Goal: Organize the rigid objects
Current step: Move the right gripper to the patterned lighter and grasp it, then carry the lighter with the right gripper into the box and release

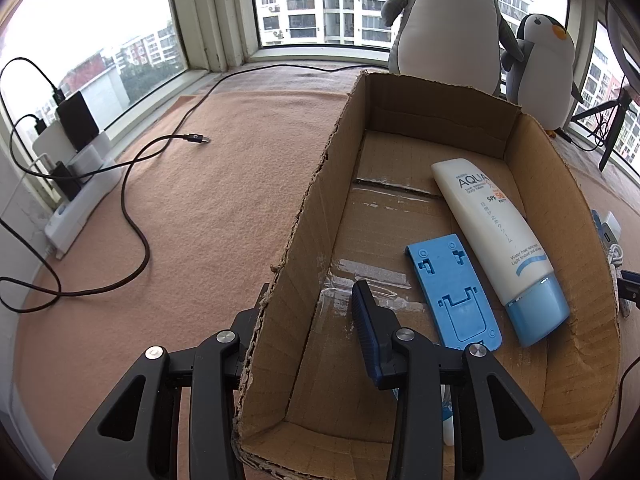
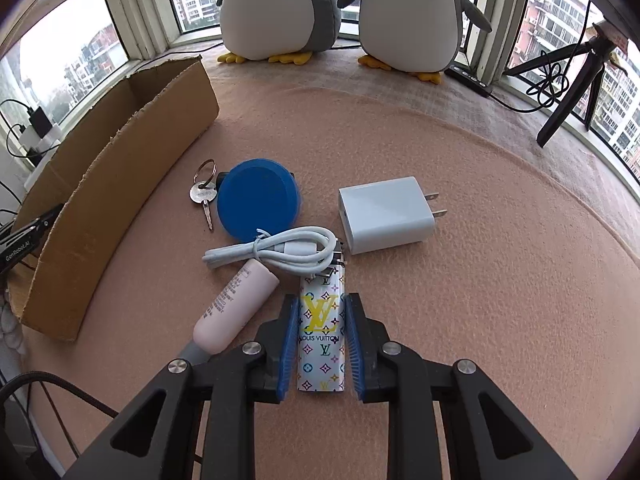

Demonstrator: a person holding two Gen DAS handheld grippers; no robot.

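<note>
A cardboard box [image 1: 316,208] lies on the peach mat and also shows in the right wrist view [image 2: 120,168]. Inside it lie a white sunscreen tube [image 1: 496,240] with a blue cap and a blue plastic stand [image 1: 452,288]. My left gripper [image 1: 308,312] is open and straddles the box's left wall, one finger inside, one outside. My right gripper [image 2: 322,312] has its jaws on either side of a white patterned lighter [image 2: 322,332] lying on the mat; a thin gap shows at each pad. Beyond lie a pink tube [image 2: 236,308], a white cable [image 2: 280,254], a white charger [image 2: 384,214], a blue round lid [image 2: 258,204] and a key [image 2: 204,194].
Two plush penguins [image 2: 280,4] stand at the window. A black cable [image 1: 132,216] snakes over the mat on the left, near a power strip with chargers [image 1: 76,160]. A black tripod [image 2: 576,80] stands at the right.
</note>
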